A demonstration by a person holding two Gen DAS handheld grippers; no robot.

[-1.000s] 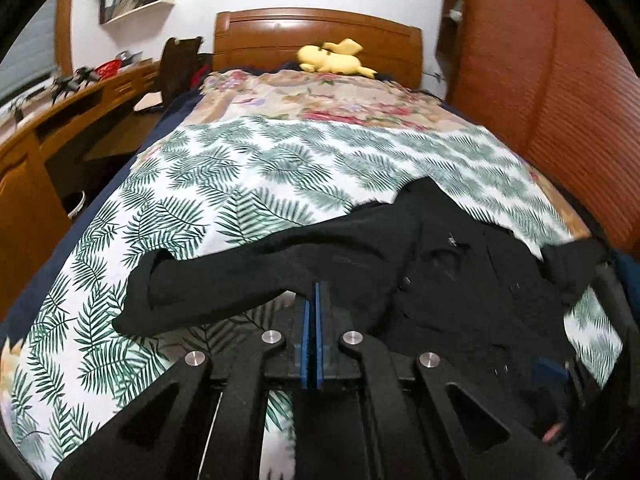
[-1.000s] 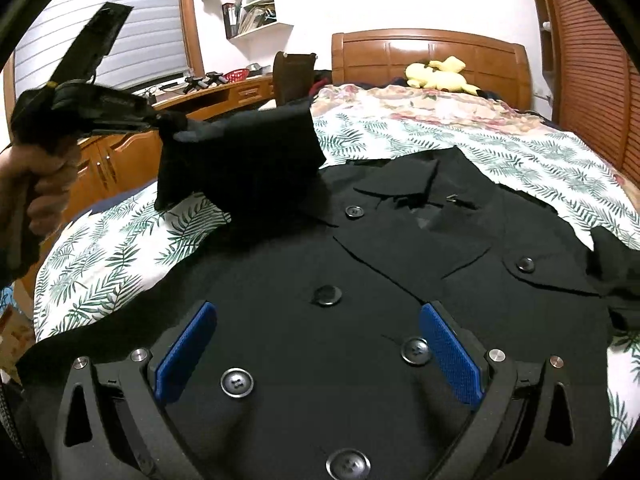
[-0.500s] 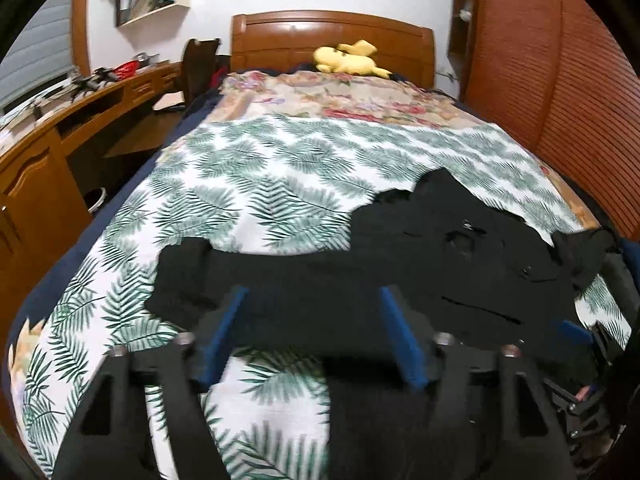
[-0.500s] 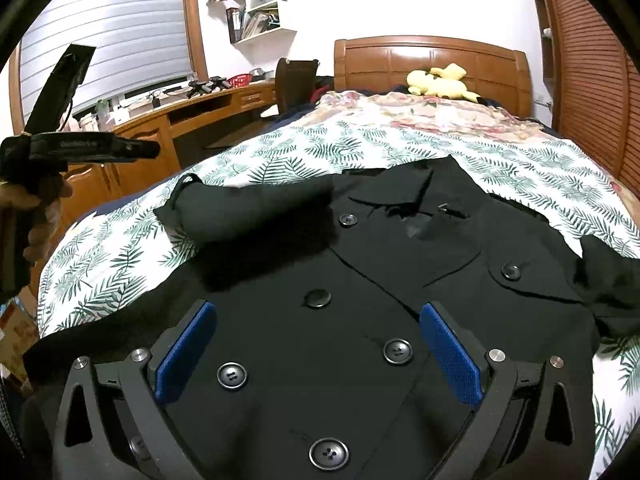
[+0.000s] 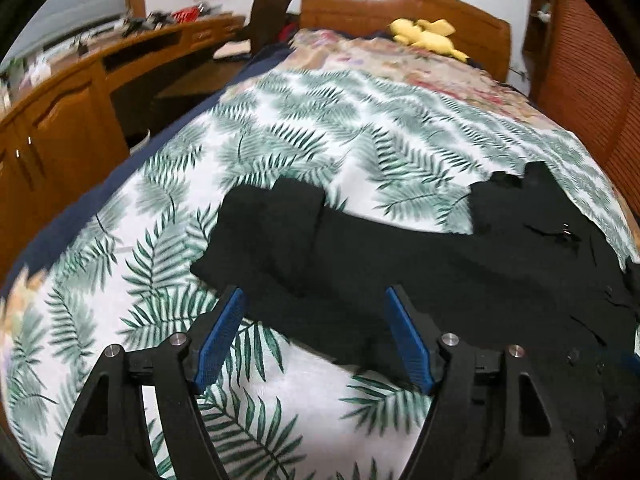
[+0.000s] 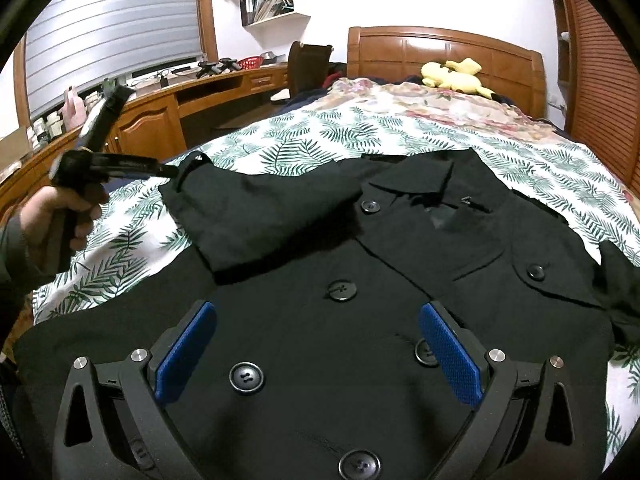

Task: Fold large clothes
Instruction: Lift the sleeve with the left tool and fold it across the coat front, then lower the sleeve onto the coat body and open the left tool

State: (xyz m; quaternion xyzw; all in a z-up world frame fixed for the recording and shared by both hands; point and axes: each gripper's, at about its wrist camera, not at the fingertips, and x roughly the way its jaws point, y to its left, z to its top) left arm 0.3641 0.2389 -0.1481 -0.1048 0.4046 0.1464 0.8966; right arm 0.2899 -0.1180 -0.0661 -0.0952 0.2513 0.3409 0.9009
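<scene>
A black double-breasted coat (image 6: 400, 264) lies face up on the leaf-print bedspread (image 6: 304, 140), collar toward the headboard. Its left sleeve (image 5: 320, 248) is stretched out sideways across the bed. My left gripper (image 5: 314, 334) is open and empty, hovering just above the near edge of that sleeve; it also shows from the side in the right wrist view (image 6: 160, 170), by the cuff (image 6: 188, 176). My right gripper (image 6: 316, 354) is open and empty, low over the coat's front among its buttons. The right sleeve (image 6: 620, 280) is bunched at the right edge.
A yellow plush toy (image 6: 454, 76) lies by the wooden headboard (image 6: 440, 48). A long wooden desk (image 6: 160, 116) with clutter runs along the left of the bed. A wooden wardrobe (image 5: 592, 80) stands on the right.
My left gripper let go of the sleeve and opened, then drew back toward the cuff. The sleeve dropped flat onto the bed. My right gripper stayed open over the coat.
</scene>
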